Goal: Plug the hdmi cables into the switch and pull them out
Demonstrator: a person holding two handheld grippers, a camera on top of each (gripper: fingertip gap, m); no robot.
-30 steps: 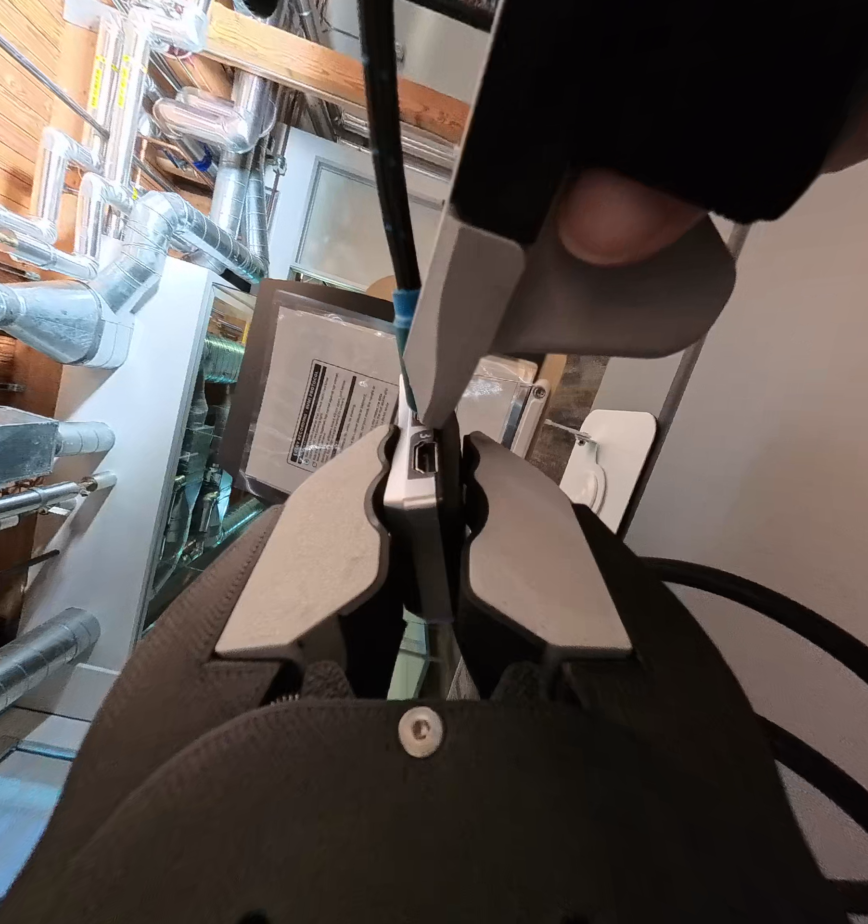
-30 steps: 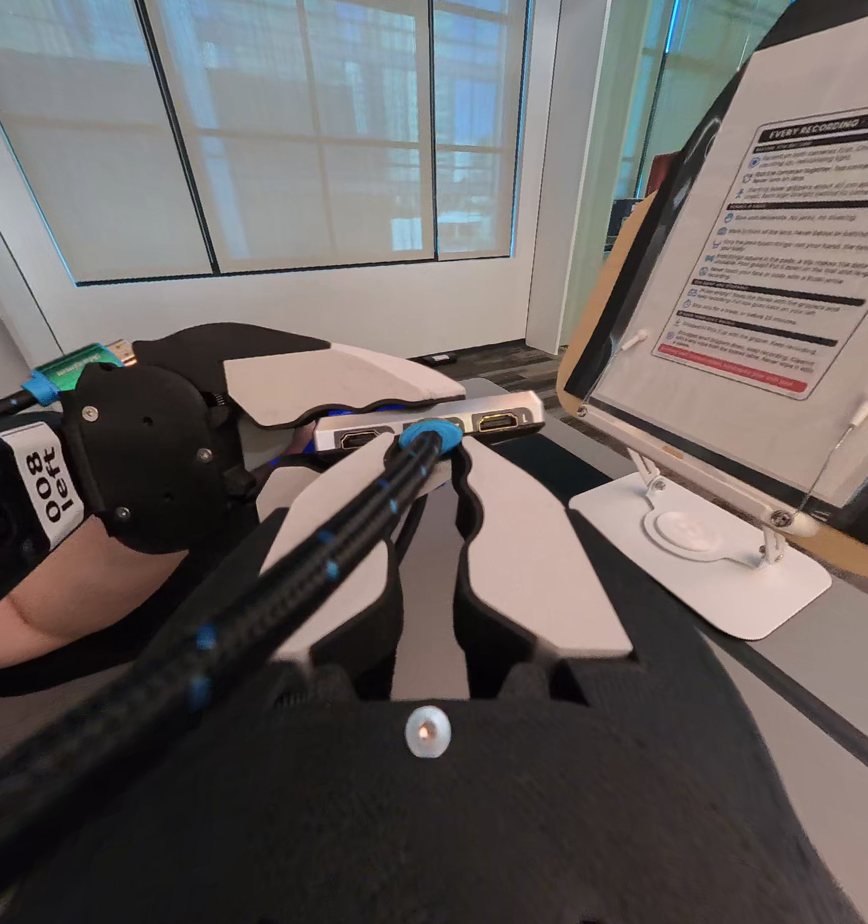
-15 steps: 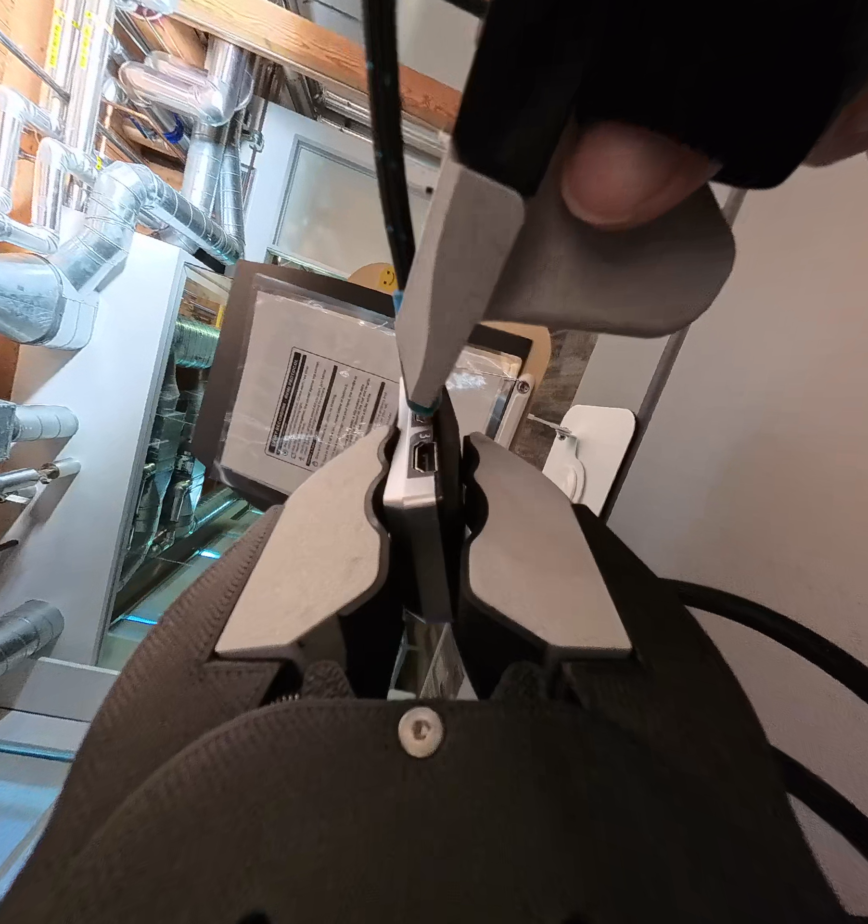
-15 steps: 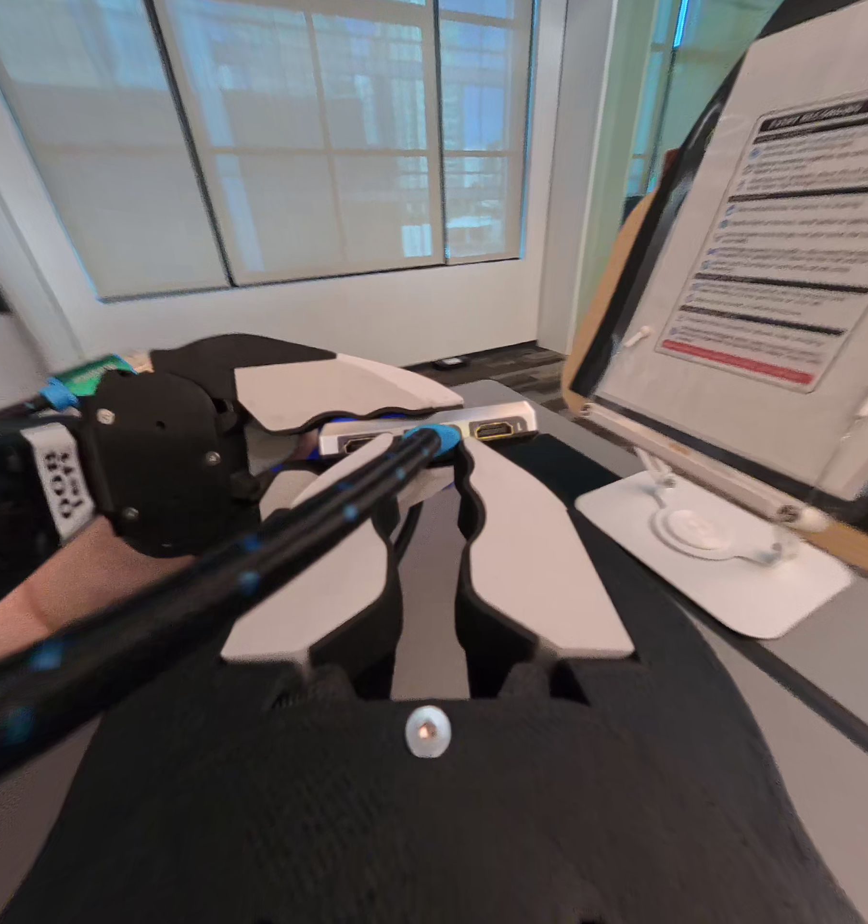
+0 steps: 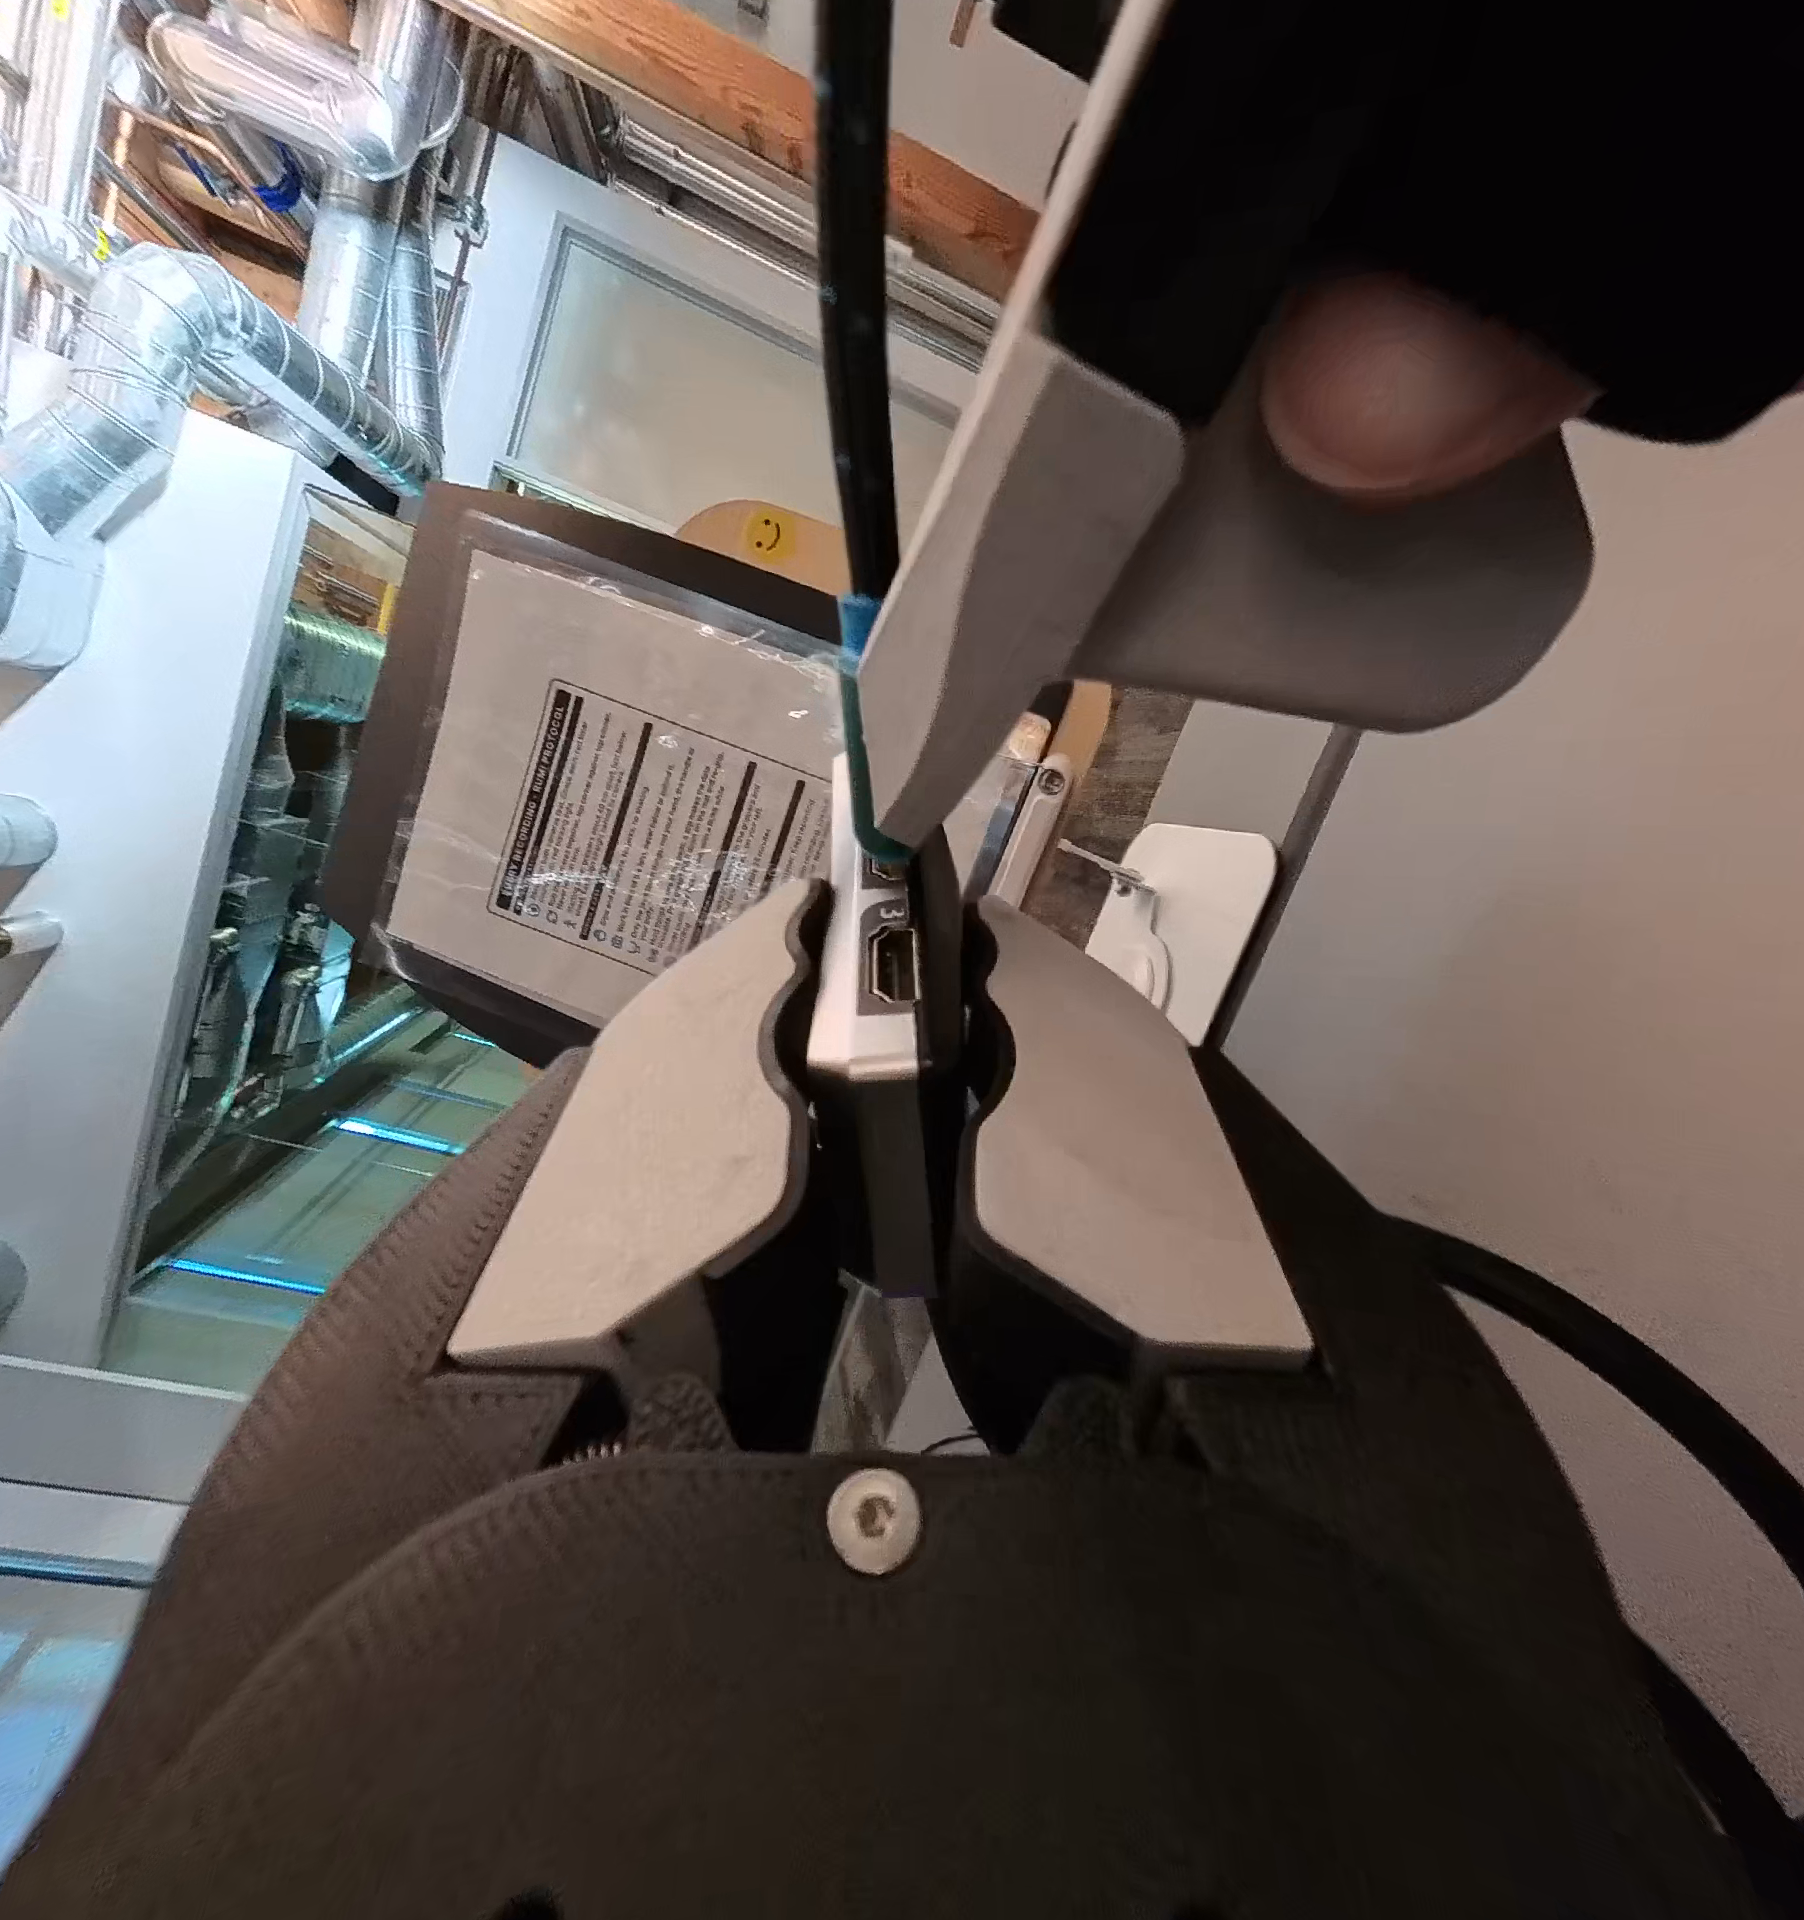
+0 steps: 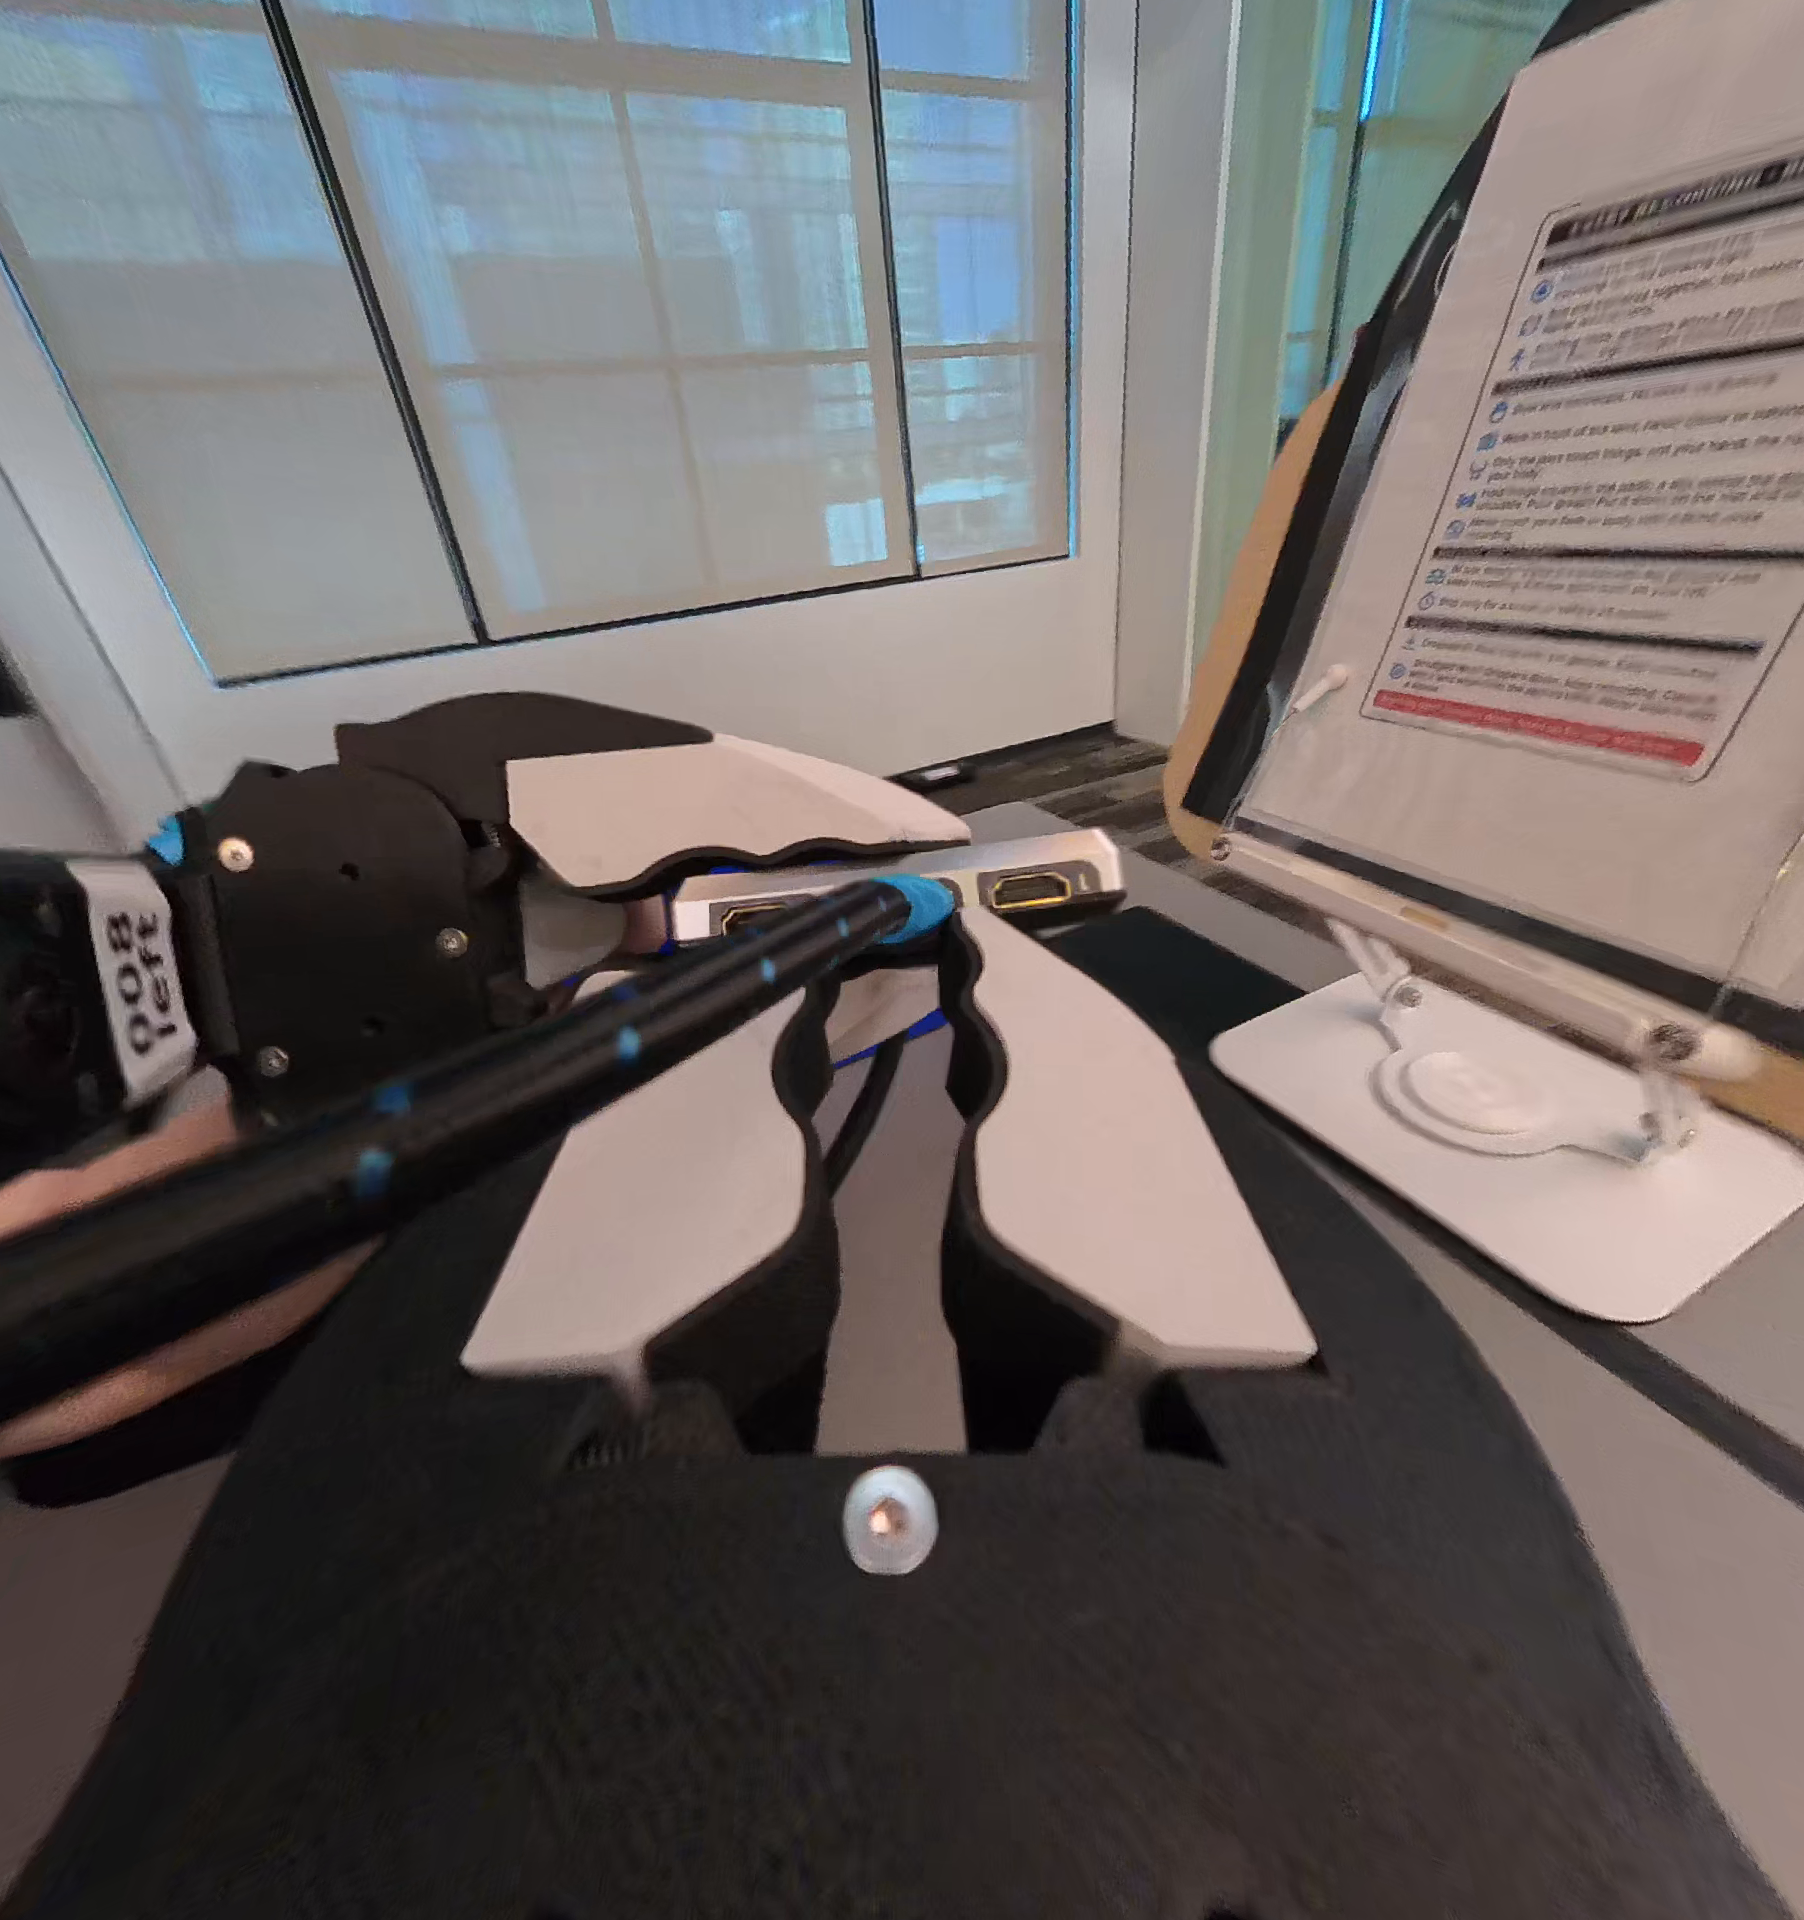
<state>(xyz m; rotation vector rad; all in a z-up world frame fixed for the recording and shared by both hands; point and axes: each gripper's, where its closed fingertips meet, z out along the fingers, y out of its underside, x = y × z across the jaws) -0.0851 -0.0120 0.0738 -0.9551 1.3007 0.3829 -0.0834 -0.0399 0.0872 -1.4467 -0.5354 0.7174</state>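
On the left, the left gripper (image 6: 732, 883) comes in sideways, and its jaws are squeezed onto the silver switch (image 6: 1043, 868); a person's hand (image 6: 98, 1226) shows under it; in the left wrist view the same left gripper (image 5: 893, 966) pinches the switch (image 5: 862, 987) at its thin end, with one empty port (image 5: 893, 961) facing out between the fingers; the switch is held up above the grey bench (image 6: 1708, 1403), near its far edge; in the middle, a black braided cable (image 6: 462, 1091) with blue flecks runs to the switch, and its blue plug end (image 6: 913, 909) sits at the middle port; the right gripper (image 6: 882, 961) reaches right up to that plug; its jaws are close together around it, but I cannot tell if they are really squeezing it; on the right side of the bench stands a white stand (image 6: 1500, 1122), and it holds up a printed sheet (image 6: 1604, 468) in a dark frame, tilted back.
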